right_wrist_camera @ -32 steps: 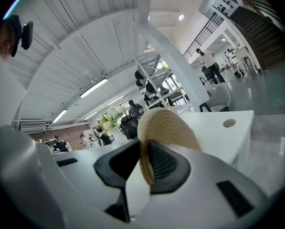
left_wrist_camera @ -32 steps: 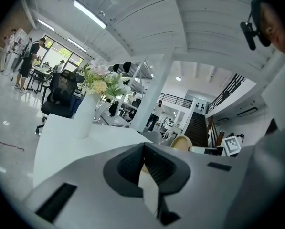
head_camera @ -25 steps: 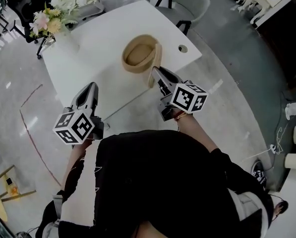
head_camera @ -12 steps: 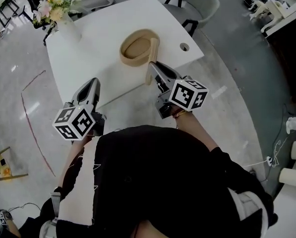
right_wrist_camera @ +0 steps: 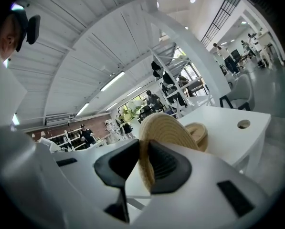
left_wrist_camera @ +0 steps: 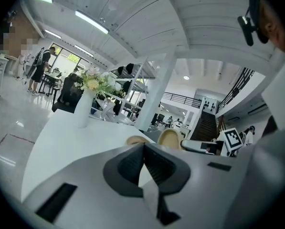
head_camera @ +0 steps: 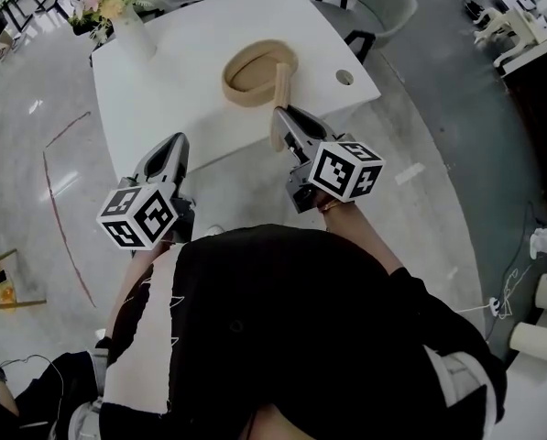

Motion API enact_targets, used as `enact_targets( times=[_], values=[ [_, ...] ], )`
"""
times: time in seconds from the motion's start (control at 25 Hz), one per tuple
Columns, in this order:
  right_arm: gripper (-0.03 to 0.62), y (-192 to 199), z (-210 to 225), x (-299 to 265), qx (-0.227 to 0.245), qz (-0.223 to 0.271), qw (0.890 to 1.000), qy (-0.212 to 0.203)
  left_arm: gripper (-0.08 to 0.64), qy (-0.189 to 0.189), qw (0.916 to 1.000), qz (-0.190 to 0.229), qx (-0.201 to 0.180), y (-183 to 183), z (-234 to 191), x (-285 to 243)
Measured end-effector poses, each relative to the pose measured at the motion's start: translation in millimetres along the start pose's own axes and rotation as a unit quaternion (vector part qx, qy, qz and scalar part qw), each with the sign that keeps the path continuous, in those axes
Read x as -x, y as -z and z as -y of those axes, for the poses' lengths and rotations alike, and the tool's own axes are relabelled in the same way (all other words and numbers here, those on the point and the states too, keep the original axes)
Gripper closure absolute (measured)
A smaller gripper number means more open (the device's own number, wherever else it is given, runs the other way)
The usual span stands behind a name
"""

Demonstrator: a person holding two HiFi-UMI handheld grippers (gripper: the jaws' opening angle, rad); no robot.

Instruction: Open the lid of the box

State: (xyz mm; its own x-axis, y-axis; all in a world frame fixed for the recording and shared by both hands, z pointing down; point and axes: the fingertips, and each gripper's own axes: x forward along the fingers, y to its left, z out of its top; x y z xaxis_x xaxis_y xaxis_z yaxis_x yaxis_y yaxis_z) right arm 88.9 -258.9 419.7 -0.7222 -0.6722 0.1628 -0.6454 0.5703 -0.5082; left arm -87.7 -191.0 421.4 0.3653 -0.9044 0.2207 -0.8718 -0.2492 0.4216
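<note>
Right gripper (head_camera: 282,117) had its jaws clamped on the woven lid (head_camera: 279,94), which stood on edge, upright, by the right rim of the open box (head_camera: 250,71); whether lid and box touched was unclear. The box sat upper centre of the head view on the white tabletop (head_camera: 181,81). Left gripper (head_camera: 175,143) hovered at the tabletop's near edge, lower left of the box, jaws pressed together, nothing between them. Vase of flowers (head_camera: 126,26) stood at upper left.

Open-plan office hall.
White desk (head_camera: 163,90) with flower vase (head_camera: 134,37), grey chair (head_camera: 383,7), polished grey floor (head_camera: 438,154); people (left_wrist_camera: 39,69) in the background, open shelving (right_wrist_camera: 173,85), staircase (left_wrist_camera: 205,124), ceiling strip lights (left_wrist_camera: 91,22).
</note>
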Motion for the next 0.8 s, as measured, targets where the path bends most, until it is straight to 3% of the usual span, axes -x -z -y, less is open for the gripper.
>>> enact_targets(
  times=[0.8],
  values=[
    [0.515, 30, -9, 28, 0.007, -0.026, 0.999, -0.023, 0.549, -0.03, 0.9994, 0.007, 0.012, 33, 22, 33]
  ],
)
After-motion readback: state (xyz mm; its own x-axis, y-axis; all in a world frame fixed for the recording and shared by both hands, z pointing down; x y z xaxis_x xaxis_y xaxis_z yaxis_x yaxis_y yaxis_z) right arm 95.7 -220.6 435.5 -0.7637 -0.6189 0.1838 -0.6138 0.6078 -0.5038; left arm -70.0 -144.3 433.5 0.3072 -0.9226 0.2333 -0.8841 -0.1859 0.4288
